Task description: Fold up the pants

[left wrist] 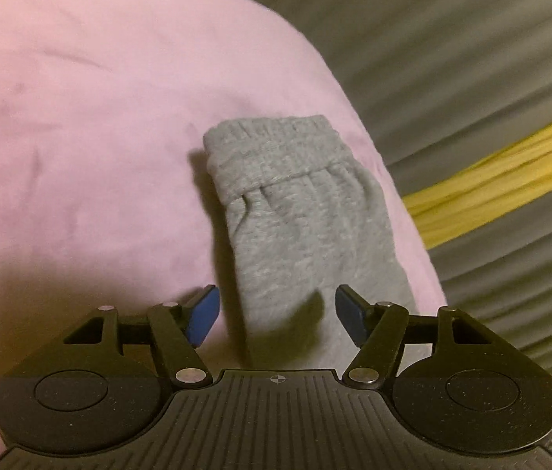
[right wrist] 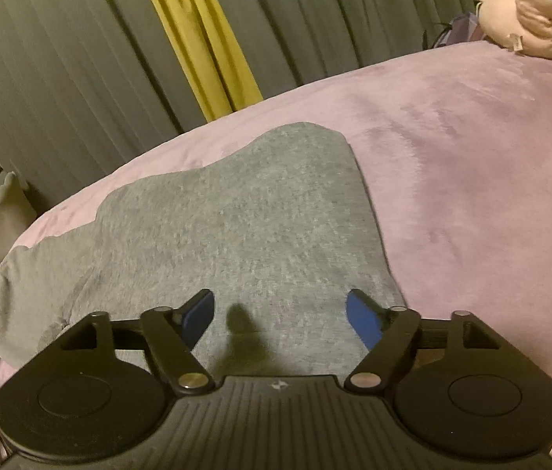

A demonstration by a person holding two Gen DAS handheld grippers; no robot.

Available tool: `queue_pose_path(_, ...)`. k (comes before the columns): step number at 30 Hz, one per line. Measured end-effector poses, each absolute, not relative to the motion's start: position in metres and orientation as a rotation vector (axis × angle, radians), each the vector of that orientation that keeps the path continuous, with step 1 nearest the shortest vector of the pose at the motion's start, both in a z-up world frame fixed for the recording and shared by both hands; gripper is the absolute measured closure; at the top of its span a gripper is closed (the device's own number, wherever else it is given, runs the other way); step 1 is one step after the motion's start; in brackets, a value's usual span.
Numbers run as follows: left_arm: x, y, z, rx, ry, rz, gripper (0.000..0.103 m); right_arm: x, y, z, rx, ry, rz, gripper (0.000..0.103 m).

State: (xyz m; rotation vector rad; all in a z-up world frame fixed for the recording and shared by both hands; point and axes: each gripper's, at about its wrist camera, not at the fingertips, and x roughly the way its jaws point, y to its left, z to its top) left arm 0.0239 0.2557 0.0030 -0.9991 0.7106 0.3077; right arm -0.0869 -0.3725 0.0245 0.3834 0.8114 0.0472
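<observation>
On the pink bedspread (right wrist: 471, 164) the grey pants (right wrist: 244, 219) lie already doubled over, near the bed's edge that faces the grey curtains (right wrist: 60, 78) with their yellow curtain strip (right wrist: 197, 39). From my left wrist camera I see the elastic waistband (left wrist: 272, 149) at the far end of a narrow folded stack; from the right wrist camera the cloth spreads wider, tapering toward a rounded fold at the far side.

My left gripper (left wrist: 277, 319) stands about half open, its blue pads (left wrist: 205, 319) either side of the near end of the cloth and clear of it, holding nothing. My right gripper (right wrist: 279, 319) stands wide open over the grey fabric, its pads not pressing on anything, and empty as well.

I judge the fold to be well along, with one more fold or a tidy-up remaining. The risks from here, as I read them:

- If I close on the top layer only, the stack peels apart as I lift, undoing the fold.
- The pants sit close to the bed's edge, so a careless drag toward the curtains could slide them off.
- The plush bedspread may get pinched along with the pants and bunch up under them.
- Soft fleece slumps, so uneven lifting by my two hands would skew the edges.

A pink plush toy (right wrist: 530, 19) sits far off, out of the way.
</observation>
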Motion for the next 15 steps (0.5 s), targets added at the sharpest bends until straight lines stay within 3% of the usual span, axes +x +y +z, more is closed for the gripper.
queue_pose_path(4, 0.046, 0.263, -0.010, -0.987, 0.741, 0.310, 0.040, -0.085, -0.375, 0.022, 0.424, 0.803, 0.042, 0.018)
queue_pose_path(10, 0.073, 0.282, -0.032, -1.099, 0.728, 0.261, 0.037, -0.084, -0.382, 0.018, 0.475, 0.787, 0.047, 0.015)
queue_pose_path(11, 0.074, 0.285, -0.036, -1.124, 0.720, 0.271, 0.039, -0.083, -0.382, 0.017, 0.476, 0.786, 0.051, 0.013)
queue_pose_path(15, 0.078, 0.282, -0.037, -1.123, 0.726, 0.301, 0.066, -0.081, -0.372, 0.020, 0.425, 0.794, 0.029, 0.012)
